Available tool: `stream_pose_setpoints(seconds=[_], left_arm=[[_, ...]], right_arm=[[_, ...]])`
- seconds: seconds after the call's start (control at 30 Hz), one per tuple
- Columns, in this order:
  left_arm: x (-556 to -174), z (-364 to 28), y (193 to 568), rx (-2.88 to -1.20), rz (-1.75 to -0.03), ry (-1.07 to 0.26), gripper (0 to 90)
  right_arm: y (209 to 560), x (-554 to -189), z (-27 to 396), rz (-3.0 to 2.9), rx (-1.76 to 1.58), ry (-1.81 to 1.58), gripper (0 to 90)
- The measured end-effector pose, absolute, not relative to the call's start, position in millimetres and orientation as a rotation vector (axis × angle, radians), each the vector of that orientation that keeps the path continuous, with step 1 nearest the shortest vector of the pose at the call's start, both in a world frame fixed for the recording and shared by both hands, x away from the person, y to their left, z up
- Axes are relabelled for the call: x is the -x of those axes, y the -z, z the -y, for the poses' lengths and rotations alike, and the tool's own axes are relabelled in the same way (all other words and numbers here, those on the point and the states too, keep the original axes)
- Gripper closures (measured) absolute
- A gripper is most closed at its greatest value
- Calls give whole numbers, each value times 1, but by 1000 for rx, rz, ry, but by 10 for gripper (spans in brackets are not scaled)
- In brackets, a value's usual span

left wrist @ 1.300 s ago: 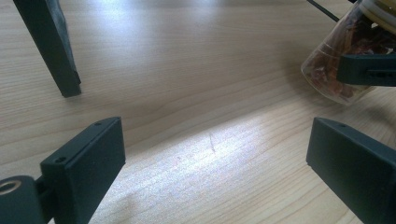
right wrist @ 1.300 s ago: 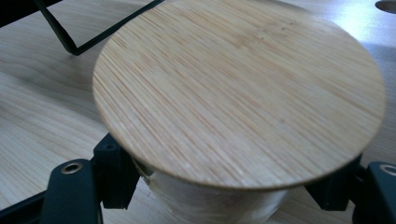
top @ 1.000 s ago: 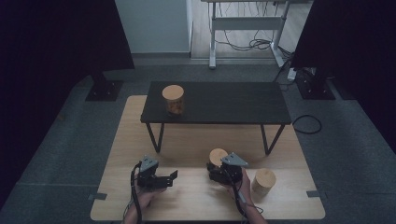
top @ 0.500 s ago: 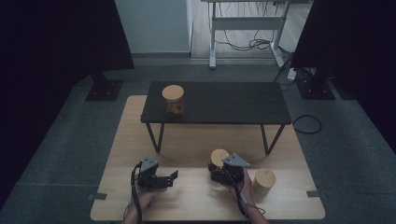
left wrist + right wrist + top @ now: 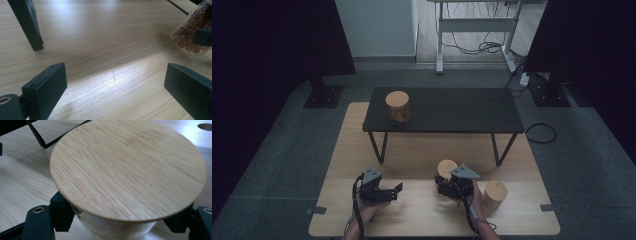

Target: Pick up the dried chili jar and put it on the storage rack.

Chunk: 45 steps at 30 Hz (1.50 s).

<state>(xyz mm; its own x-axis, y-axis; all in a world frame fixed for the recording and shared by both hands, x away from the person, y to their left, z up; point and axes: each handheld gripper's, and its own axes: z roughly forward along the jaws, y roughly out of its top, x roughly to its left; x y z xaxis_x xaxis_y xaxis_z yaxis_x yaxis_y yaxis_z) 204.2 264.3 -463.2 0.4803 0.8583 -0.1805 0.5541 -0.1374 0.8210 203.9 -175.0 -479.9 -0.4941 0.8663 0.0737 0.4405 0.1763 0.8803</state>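
A glass jar with a round bamboo lid (image 5: 127,167) sits between the two black jaws of my right gripper (image 5: 120,221), which is shut on its body just under the lid. From above, this jar (image 5: 446,168) is low over the wooden board with my right gripper (image 5: 445,181) behind it. In the left gripper view the same jar (image 5: 191,32) appears tilted, holding brown pieces. My left gripper (image 5: 394,192) rests low on the board to the left, pointing right. Its jaws stand wide open (image 5: 115,87) with bare wood between them.
A low black table (image 5: 462,112) stands across the wooden board (image 5: 412,150), with a second lidded jar (image 5: 396,106) on its left end. A third jar (image 5: 495,193) stands on the board right of my right hand. A table leg (image 5: 26,23) stands ahead of the left gripper.
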Motion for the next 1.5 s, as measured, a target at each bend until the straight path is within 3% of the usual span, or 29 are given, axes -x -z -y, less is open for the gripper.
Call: stream_pose_setpoints(seconds=[1.5], left_arm=[[-204,-265,463,-1820,-1190,-426,41]], right_arm=[[470,-195,175,-2025,-1170,-1277,249]])
